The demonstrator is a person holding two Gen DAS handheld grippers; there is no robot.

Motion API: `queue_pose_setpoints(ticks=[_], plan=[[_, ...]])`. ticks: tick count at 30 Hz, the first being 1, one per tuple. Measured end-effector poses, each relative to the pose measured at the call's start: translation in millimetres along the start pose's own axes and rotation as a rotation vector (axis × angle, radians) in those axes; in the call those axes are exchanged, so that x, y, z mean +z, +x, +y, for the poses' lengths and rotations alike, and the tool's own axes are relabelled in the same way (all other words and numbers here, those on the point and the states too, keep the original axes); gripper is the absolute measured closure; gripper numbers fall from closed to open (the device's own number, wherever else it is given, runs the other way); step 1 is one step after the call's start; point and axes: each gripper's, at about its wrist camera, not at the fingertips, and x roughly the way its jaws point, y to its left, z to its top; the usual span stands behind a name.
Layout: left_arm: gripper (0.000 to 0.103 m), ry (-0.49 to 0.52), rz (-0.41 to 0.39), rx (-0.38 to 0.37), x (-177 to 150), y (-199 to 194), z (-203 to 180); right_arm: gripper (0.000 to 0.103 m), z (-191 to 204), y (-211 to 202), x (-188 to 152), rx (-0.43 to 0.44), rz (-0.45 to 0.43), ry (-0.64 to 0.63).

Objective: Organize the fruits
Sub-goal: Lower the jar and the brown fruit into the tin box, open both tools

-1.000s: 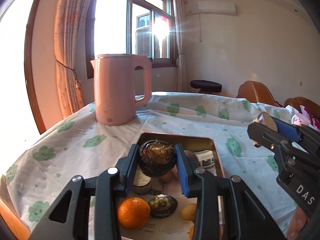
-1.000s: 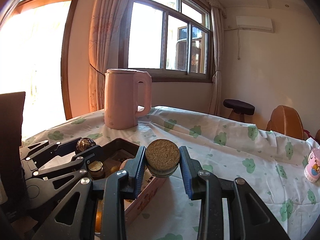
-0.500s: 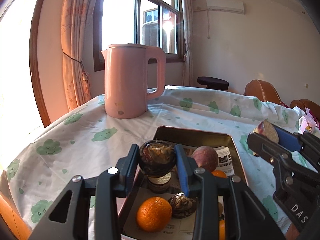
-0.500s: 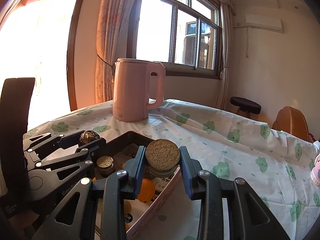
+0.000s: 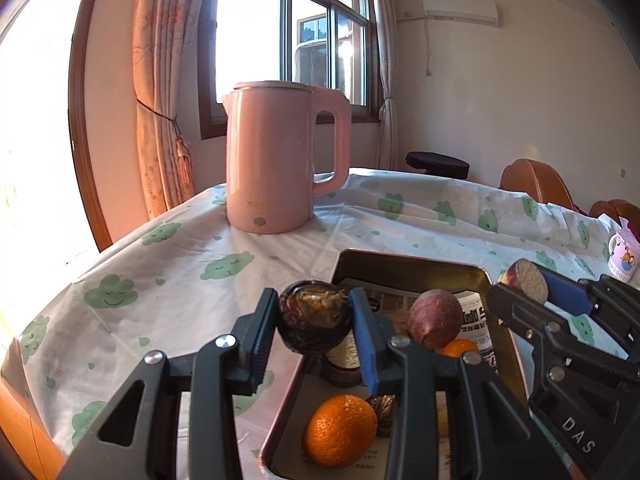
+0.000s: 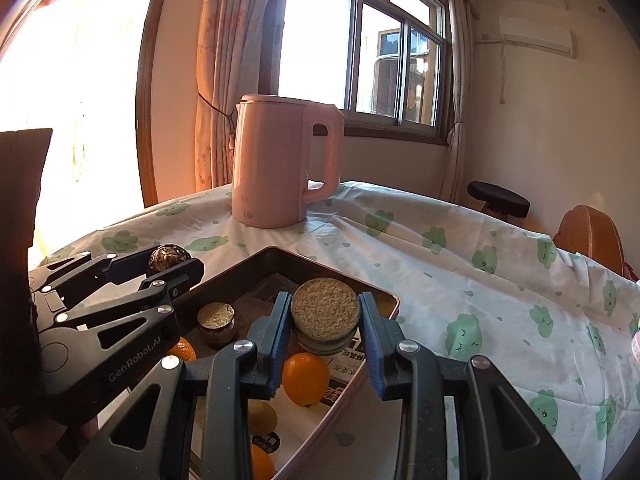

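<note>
Where the paper-lined tray (image 5: 412, 262) sits on the tabletop (image 5: 168, 280), it holds an orange (image 5: 339, 430), a purple fruit (image 5: 434, 318), a kumquat (image 6: 306, 378) and a small cork-lidded jar (image 6: 216, 322). Left claw (image 5: 314, 322) is clamped on a dark walnut-like ball (image 5: 314, 320) at the tray's left rim. Right claw (image 6: 325, 322) is clamped on a cork-topped jar (image 6: 325, 312) above the tray. A pink kettle (image 5: 276, 168) stands behind; a mug (image 5: 622, 256) sits far right.

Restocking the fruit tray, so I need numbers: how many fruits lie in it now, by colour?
Orange fruits: 3
Yellow-green fruit: 1
Purple fruit: 1
Total: 5, leaving the dark nut-like piece uncounted.
</note>
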Motion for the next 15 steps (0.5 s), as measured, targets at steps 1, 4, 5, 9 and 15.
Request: queue_pose_setpoints(ticks=[1,4,5,9,15], plan=[[0.065,-0.002,0.001,-0.001,-0.1,0.6,0.9,0.068,1.0,2.0,-0.2,0.001,0.005,-0.001],[0.065,-0.010,0.008,-0.007,-0.6,1.5,3.1,0.068,3.7,9.0,-1.6,0.004,0.026,-0.006],[0.065,-0.012,0.009,-0.007,-0.6,1.7,3.6,0.068,4.0,11.5,-2.5,0.006,0.034,-0.008],[0.065,-0.016,0.011,-0.007,-0.7,1.7,4.2,0.068,4.9,18.7,-5.9,0.017,0.062,-0.007],[0.045,-0.010,0.003,0.005,-0.9,0.3,4.0,0.061,5.0,23.1,-6.2,0.034,0.096,-0.006]])
